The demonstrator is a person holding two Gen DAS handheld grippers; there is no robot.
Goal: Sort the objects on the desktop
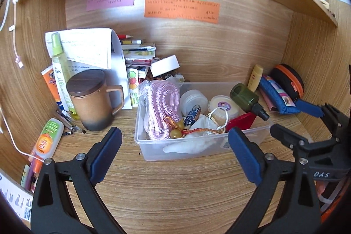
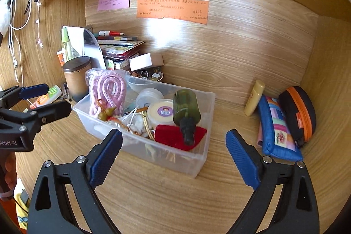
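A clear plastic bin (image 1: 197,151) (image 2: 197,159) stands mid-desk. It holds a pink rope (image 1: 161,106) (image 2: 109,89), a green spray bottle (image 1: 248,99) (image 2: 186,112), a red pouch (image 2: 175,137), round jars (image 1: 222,108) and small trinkets. My left gripper (image 1: 175,155) is open and empty, just in front of the bin. My right gripper (image 2: 174,159) is open and empty, at the bin's near right corner. Each gripper shows in the other's view: the right one (image 1: 307,115) beside the bin's right end, the left one (image 2: 43,98) at its left.
A brown lidded mug (image 1: 94,100), a green spray bottle (image 1: 59,63), tubes and a stack of books (image 1: 138,49) crowd the left back corner. A yellow tube (image 2: 254,98), blue pouch (image 2: 276,131) and black-orange case (image 2: 298,113) lie at right. Wooden walls enclose the desk.
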